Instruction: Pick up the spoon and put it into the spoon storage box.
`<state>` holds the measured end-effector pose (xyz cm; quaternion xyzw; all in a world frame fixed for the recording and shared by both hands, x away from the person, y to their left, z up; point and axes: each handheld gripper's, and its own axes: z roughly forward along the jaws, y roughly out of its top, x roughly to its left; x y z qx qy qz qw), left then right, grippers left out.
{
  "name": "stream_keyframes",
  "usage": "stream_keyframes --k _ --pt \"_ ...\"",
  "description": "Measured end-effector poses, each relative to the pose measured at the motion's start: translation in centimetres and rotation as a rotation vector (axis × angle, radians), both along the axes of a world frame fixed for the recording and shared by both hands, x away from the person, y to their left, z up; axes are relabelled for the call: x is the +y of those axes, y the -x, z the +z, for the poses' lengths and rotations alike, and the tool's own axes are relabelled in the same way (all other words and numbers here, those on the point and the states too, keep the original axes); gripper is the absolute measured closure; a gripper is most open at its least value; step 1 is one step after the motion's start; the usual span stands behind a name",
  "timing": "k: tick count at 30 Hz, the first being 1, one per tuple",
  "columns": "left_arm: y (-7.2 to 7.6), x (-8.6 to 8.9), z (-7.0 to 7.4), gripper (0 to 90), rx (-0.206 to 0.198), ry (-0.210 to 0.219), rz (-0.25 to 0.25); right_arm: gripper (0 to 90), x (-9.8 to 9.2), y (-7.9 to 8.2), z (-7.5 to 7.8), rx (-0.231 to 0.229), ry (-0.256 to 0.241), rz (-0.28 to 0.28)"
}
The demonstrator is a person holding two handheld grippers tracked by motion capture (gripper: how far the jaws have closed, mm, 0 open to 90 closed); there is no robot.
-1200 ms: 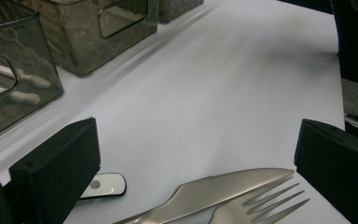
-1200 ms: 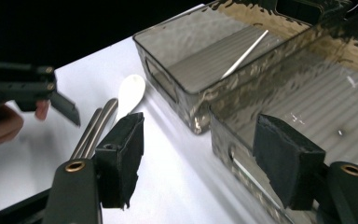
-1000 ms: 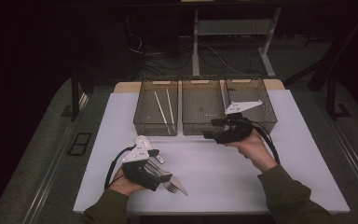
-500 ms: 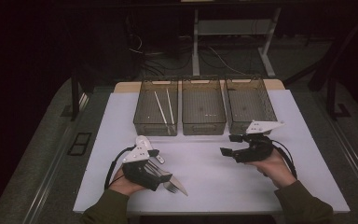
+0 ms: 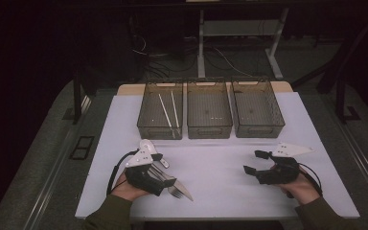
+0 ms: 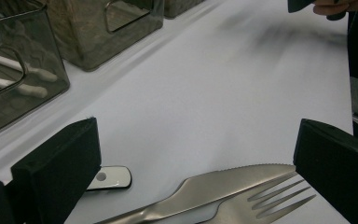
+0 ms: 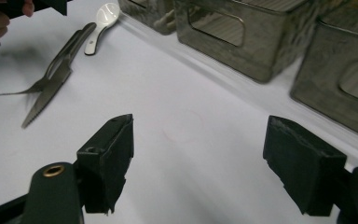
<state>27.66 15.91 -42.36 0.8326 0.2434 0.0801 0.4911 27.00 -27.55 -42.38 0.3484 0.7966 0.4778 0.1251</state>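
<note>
A steel knife (image 6: 223,182), a fork (image 6: 270,200) and a white spoon (image 6: 109,177) lie together on the white mat at the front left. My left gripper (image 5: 163,182) rests over them, open, its jaws (image 6: 196,140) wide on either side of the knife and fork without gripping them. My right gripper (image 5: 254,162) sits low at the front right, open and empty (image 7: 200,135). From the right gripper view the knife (image 7: 44,100), the fork (image 7: 74,42) and the spoon (image 7: 103,18) lie off to the left.
Three smoky clear bins stand in a row at the back of the mat (image 5: 220,163): the left bin (image 5: 147,108) holds two white chopsticks (image 5: 167,110); the middle bin (image 5: 209,129) and right bin (image 5: 258,129) look empty. Bare mat lies between the grippers.
My right gripper has pulled back from in front of the bins to the near right of the mat. The left gripper and the cutlery have stayed put.
</note>
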Motion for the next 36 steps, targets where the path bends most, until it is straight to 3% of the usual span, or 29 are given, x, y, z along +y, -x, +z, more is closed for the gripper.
stream_keyframes --k 3,9,13,19,22,25,29,33,36 --pt "0.0 0.0 0.0 1.8 0.002 -0.004 0.001 22.8 -0.7 0.5 -0.6 0.025 -0.013 -0.007" --pt "-0.3 0.2 0.2 8.2 0.004 -0.007 0.010 20.5 -1.7 1.5 -1.4 0.016 0.063 -0.023" --pt "-0.9 0.5 0.3 15.8 0.002 -0.007 0.033 20.4 -2.3 2.0 -1.3 0.018 0.050 -0.038" --pt "-2.3 1.3 1.0 40.1 -0.022 -0.038 0.061 20.4 -2.2 1.9 -1.3 0.014 0.048 -0.031" --pt "-3.4 1.8 1.3 54.6 -0.026 -0.064 0.100 20.4 -2.0 1.9 -1.4 0.020 0.047 -0.034" --pt "-4.7 2.2 1.1 66.4 -0.005 -0.107 0.146 20.5 -2.0 1.8 -1.4 0.022 0.047 -0.035" --pt "-6.5 2.8 0.8 79.4 0.029 -0.126 0.186 20.4 -2.0 1.9 -1.4 0.022 0.046 -0.036" --pt "-7.2 3.3 0.4 88.8 0.083 -0.136 0.175 20.5 -2.1 1.9 -1.3 0.022 0.045 -0.039" --pt "-6.7 3.5 0.1 88.9 0.106 -0.162 0.144 20.5 -2.2 1.9 -1.4 0.022 0.046 -0.041"
